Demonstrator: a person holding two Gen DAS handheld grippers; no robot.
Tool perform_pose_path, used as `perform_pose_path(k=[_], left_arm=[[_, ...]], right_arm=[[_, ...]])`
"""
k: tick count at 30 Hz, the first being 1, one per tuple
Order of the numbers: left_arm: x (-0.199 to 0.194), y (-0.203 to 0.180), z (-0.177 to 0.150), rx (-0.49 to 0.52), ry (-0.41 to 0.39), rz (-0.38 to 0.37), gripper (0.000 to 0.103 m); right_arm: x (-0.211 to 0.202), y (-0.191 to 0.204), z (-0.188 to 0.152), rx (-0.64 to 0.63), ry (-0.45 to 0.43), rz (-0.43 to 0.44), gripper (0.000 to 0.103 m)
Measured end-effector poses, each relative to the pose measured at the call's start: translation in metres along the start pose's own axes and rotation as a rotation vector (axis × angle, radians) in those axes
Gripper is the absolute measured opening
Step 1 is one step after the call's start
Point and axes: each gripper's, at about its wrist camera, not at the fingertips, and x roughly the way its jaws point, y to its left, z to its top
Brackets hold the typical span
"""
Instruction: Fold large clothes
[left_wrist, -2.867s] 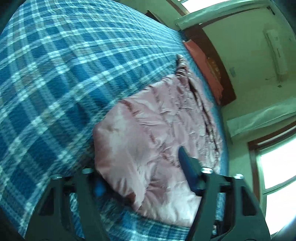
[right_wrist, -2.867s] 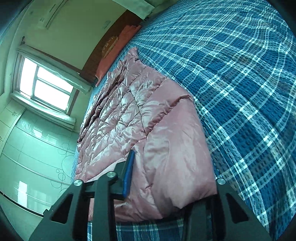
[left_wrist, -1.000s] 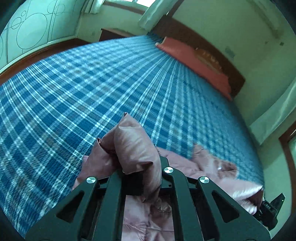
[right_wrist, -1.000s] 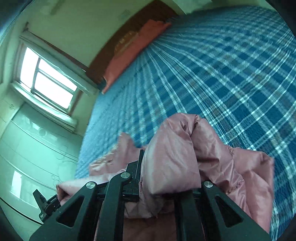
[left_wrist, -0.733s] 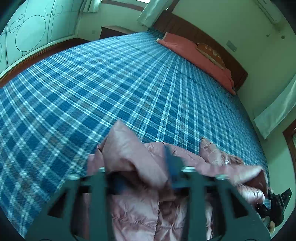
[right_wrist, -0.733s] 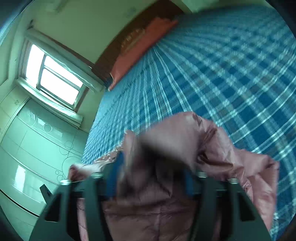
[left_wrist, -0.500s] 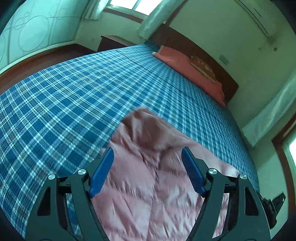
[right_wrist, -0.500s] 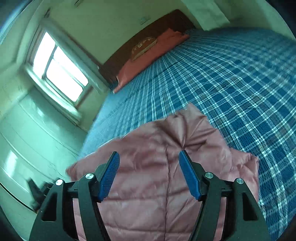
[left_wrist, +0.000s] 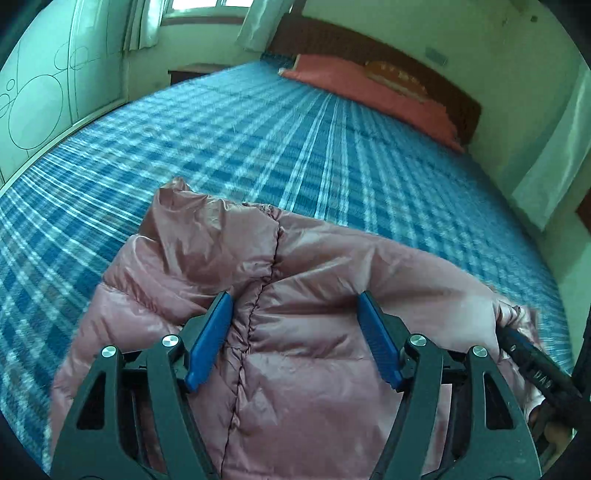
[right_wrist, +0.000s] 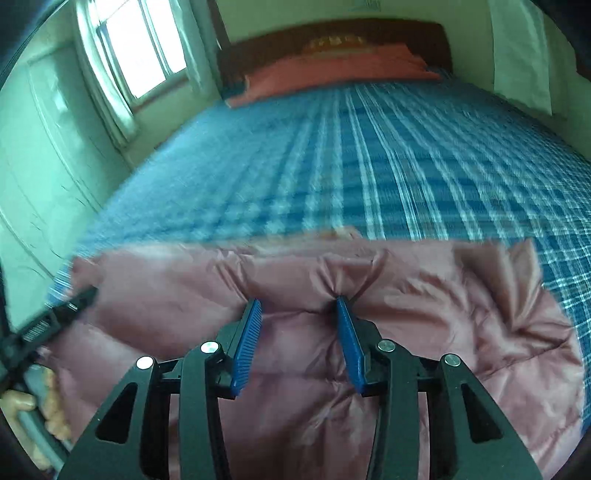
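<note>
Down near the foot of a bed covered in a blue plaid bedspread (left_wrist: 258, 147) lies a pink quilted jacket (left_wrist: 314, 332), folded over on itself into a broad, puffy slab. Seen from the left wrist camera, the left gripper (left_wrist: 295, 306) hangs just over the jacket with its blue-padded fingers (left_wrist: 210, 332) spread wide and nothing between them — a dark stitched seam runs down the fabric just inside the left pad. That view alone shows the jacket's raised corner poking up toward the bed's middle, and the tip of the right gripper at the far right edge.

From the right wrist camera, the right gripper (right_wrist: 297, 306) is likewise released, its pads parted, though one fingertip (right_wrist: 343, 314) sits at a small pucker in the cloth. Only this view shows the jacket's crumpled right end (right_wrist: 517, 314) fanning out in creases, plus the person's left hand (right_wrist: 48, 402) around the other tool's handle. Both views catch the red pillows (right_wrist: 332, 70) against the dark wooden headboard (left_wrist: 369, 51); the window (right_wrist: 140, 44) shows clearly only in the right one.
</note>
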Motion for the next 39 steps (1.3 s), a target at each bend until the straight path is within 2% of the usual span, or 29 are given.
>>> perform_pose_path(k=[3,6,8,10,13,19,21,23,27,31,35,39], left_arm=[[-0.001,-0.005,0.006,0.015,0.009,0.016,0.069],[-0.019,0.002,0.014,-0.012,-0.012,-0.063,0.069],[-0.022,0.011,0.019,-0.033,-0.020,-0.066,0.069],[-0.009,0.020,0.022,-0.067,0.010,-0.048,0.069],[0.013,0.032,0.020,-0.118,0.045,-0.025,0.069],[0.028,0.020,0.022,-0.045,0.063,0.048,0.069],[0.015,0.025,0.025,-0.072,0.071,0.027,0.069],[-0.006,0.038,0.025,-0.116,0.063,-0.010,0.070],[-0.058,0.075,0.010,-0.215,0.013,-0.038,0.073],[-0.107,0.126,-0.035,-0.404,-0.004,-0.063,0.074],[-0.147,0.153,-0.092,-0.527,-0.021,-0.112,0.076],[-0.165,0.153,-0.138,-0.613,-0.005,-0.199,0.078]], right_arm=[[-0.009,-0.006,0.004,-0.004,0.003,0.021,0.041],[-0.033,-0.029,0.009,0.005,-0.047,-0.007,0.041],[-0.041,-0.058,0.010,0.055,-0.057,-0.057,0.041],[-0.037,-0.089,0.007,0.125,-0.036,-0.113,0.041],[-0.019,-0.123,0.002,0.227,0.009,-0.098,0.040],[-0.017,-0.131,0.002,0.244,-0.012,-0.088,0.041],[-0.026,-0.128,0.006,0.260,-0.012,-0.081,0.042],[-0.052,-0.132,-0.001,0.275,-0.032,-0.086,0.043],[-0.114,-0.154,-0.034,0.293,-0.094,-0.124,0.060],[-0.163,-0.181,-0.088,0.381,-0.108,-0.090,0.061],[-0.200,-0.199,-0.152,0.538,-0.123,0.021,0.061],[-0.210,-0.190,-0.206,0.641,-0.111,0.146,0.061]])
